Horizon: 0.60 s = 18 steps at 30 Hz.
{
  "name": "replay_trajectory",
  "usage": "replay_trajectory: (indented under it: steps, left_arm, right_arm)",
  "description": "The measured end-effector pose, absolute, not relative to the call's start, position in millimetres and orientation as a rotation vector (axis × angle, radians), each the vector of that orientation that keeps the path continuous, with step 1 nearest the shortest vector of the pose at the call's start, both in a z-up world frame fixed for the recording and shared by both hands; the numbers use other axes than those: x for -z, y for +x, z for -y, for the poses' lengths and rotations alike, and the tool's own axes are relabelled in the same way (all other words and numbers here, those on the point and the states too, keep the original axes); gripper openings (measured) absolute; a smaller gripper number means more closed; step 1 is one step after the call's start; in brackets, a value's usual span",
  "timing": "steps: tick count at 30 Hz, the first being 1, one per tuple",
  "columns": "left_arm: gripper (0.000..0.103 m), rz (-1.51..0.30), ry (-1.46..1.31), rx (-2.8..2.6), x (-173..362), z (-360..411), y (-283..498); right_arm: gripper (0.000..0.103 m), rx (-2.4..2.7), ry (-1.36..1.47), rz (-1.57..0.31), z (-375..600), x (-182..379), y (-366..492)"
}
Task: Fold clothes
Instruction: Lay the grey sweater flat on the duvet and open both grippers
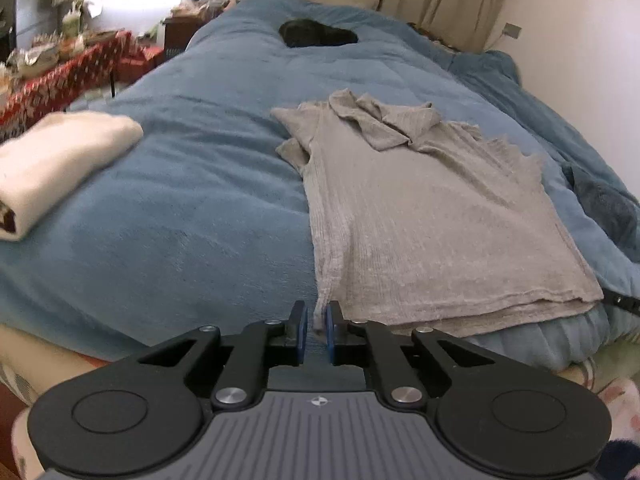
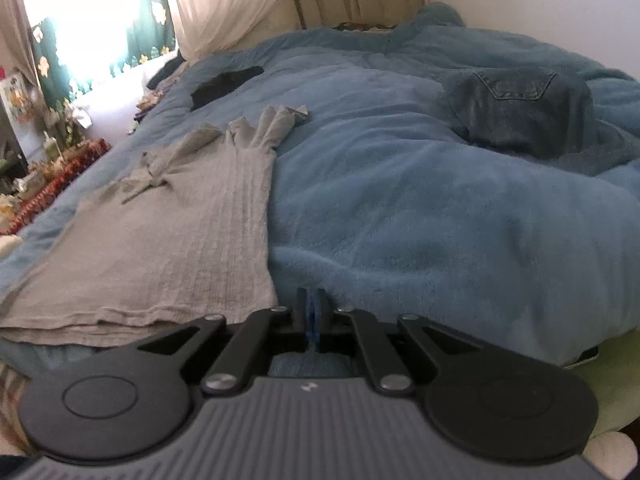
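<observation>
A grey ribbed shirt (image 1: pixel 432 220) lies flat on the blue blanket (image 1: pixel 180 200), collar away from me. It also shows in the right wrist view (image 2: pixel 160 240). My left gripper (image 1: pixel 318 324) is at the shirt's near left hem corner, its jaws slightly apart with the corner of the cloth between the blue pads. My right gripper (image 2: pixel 311 312) is shut and empty, just right of the shirt's near right hem corner, over the blue blanket (image 2: pixel 420 220).
A folded cream garment (image 1: pixel 56 164) lies on the bed at the left. Folded jeans (image 2: pixel 520 108) lie at the right. A dark garment (image 1: pixel 316 34) lies at the far end. A cluttered red-covered table (image 1: pixel 68 72) stands left of the bed.
</observation>
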<state>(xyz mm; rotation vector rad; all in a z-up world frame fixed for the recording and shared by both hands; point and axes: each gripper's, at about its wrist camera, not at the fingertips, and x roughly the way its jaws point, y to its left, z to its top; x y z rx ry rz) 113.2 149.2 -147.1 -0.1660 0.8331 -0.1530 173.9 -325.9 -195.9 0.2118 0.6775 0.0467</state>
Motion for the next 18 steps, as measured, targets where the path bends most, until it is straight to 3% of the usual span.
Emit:
replay_trajectory:
  steps: [2, 4, 6, 7, 15, 16, 18]
  left_arm:
    - [0.008, -0.827, -0.152, 0.162, 146.9, -147.6, 110.0]
    - [0.016, -0.823, -0.152, 0.179, 147.6, -145.9, 107.5]
    - [0.023, -0.826, -0.183, 0.198, 149.2, -146.5, 106.0]
    - [0.024, -0.827, -0.209, 0.208, 149.9, -147.6, 105.7]
    - [0.033, -0.797, -0.3, 0.189, 146.3, -155.1, 116.2]
    - [0.033, -0.802, -0.298, 0.183, 147.4, -155.2, 118.9]
    - [0.033, -0.818, -0.307, 0.162, 150.9, -156.6, 123.8]
  right_arm:
    - [0.009, -0.06, 0.231, -0.667, 327.6, 190.4, 173.1]
    - [0.012, -0.073, 0.249, -0.656, 329.2, 184.8, 172.3]
    - [0.03, -0.078, 0.272, -0.653, 329.6, 182.1, 172.3]
    - [0.032, -0.081, 0.288, -0.65, 330.6, 181.9, 172.4]
    - [0.031, -0.112, 0.289, -0.692, 323.2, 188.7, 195.5]
    - [0.031, -0.112, 0.271, -0.713, 319.6, 190.5, 199.8]
    - [0.003, -0.103, 0.215, -0.748, 310.8, 191.4, 204.6]
